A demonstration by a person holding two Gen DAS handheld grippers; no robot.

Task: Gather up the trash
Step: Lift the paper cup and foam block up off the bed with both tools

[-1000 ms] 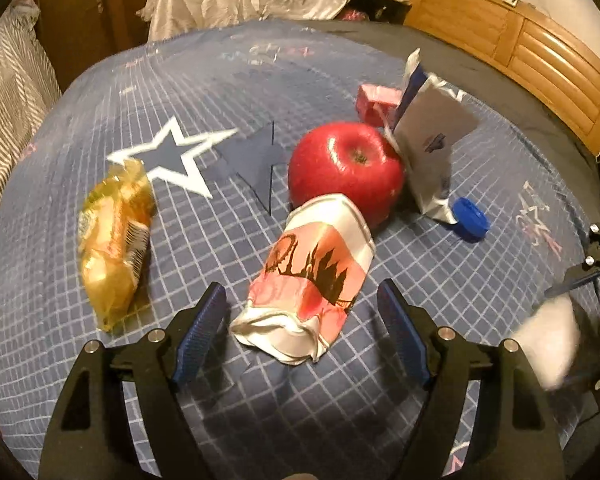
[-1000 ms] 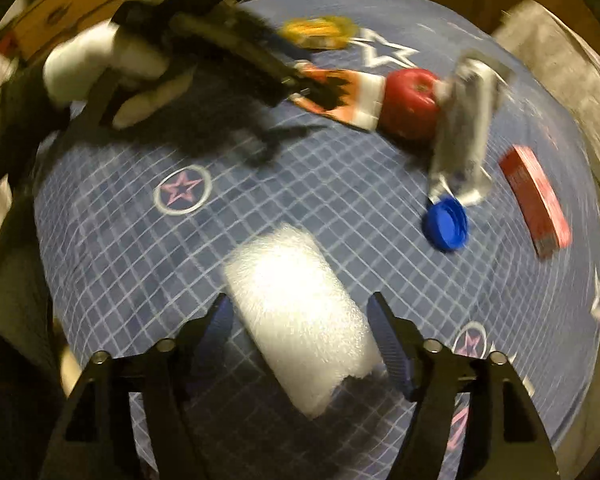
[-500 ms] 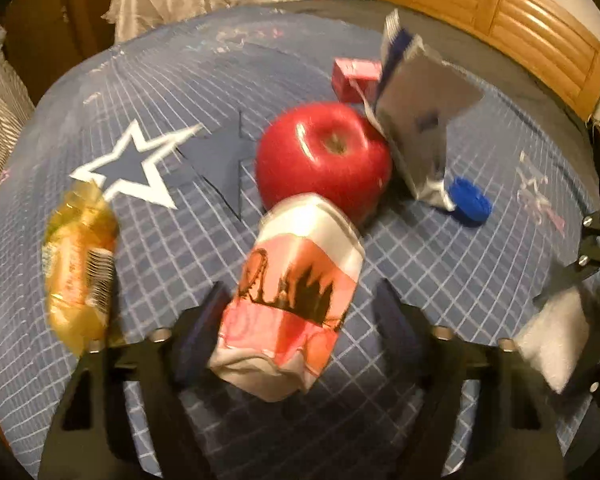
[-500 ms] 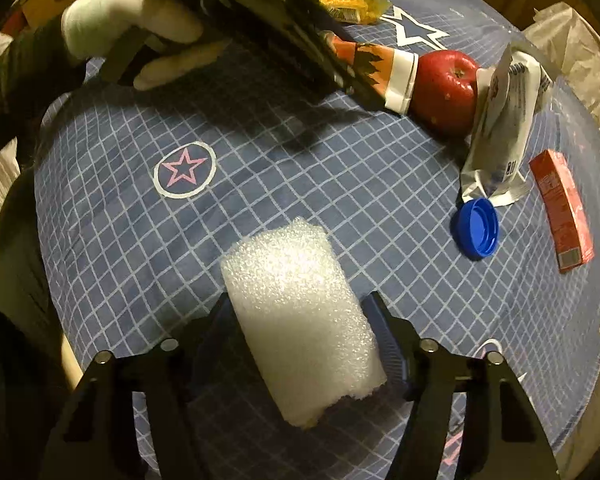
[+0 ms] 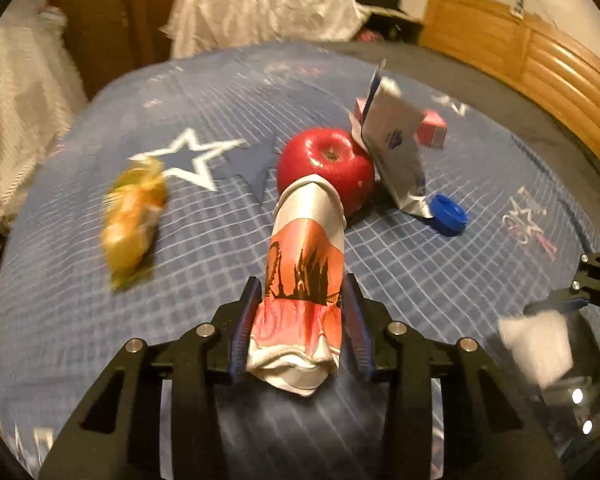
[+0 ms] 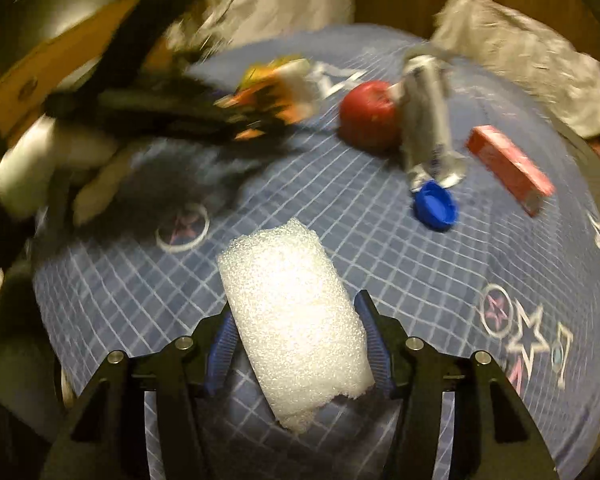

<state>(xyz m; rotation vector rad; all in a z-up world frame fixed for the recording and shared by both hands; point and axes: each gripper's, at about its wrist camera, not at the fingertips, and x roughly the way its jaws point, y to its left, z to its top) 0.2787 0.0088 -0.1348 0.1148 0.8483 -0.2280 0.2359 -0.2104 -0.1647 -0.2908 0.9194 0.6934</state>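
Left tongs (image 5: 302, 312) grip the crushed cup (image 5: 304, 280) — right tongs (image 6: 296, 340) apparently clamp the foam (image 6: 296, 320).

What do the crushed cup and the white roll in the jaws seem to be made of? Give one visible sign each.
Crushed cup: probably coated paper, glossy print, creased flat at its rim.
White roll: looks like soft foam sheet, matte, with a fine bubbly texture and a torn edge.

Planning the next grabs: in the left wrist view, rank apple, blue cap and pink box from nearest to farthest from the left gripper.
From the left gripper:
1. Apple, straight ahead, behind the held cup.
2. Blue cap, ahead to the right.
3. Pink box, far right, behind the silver pouch.
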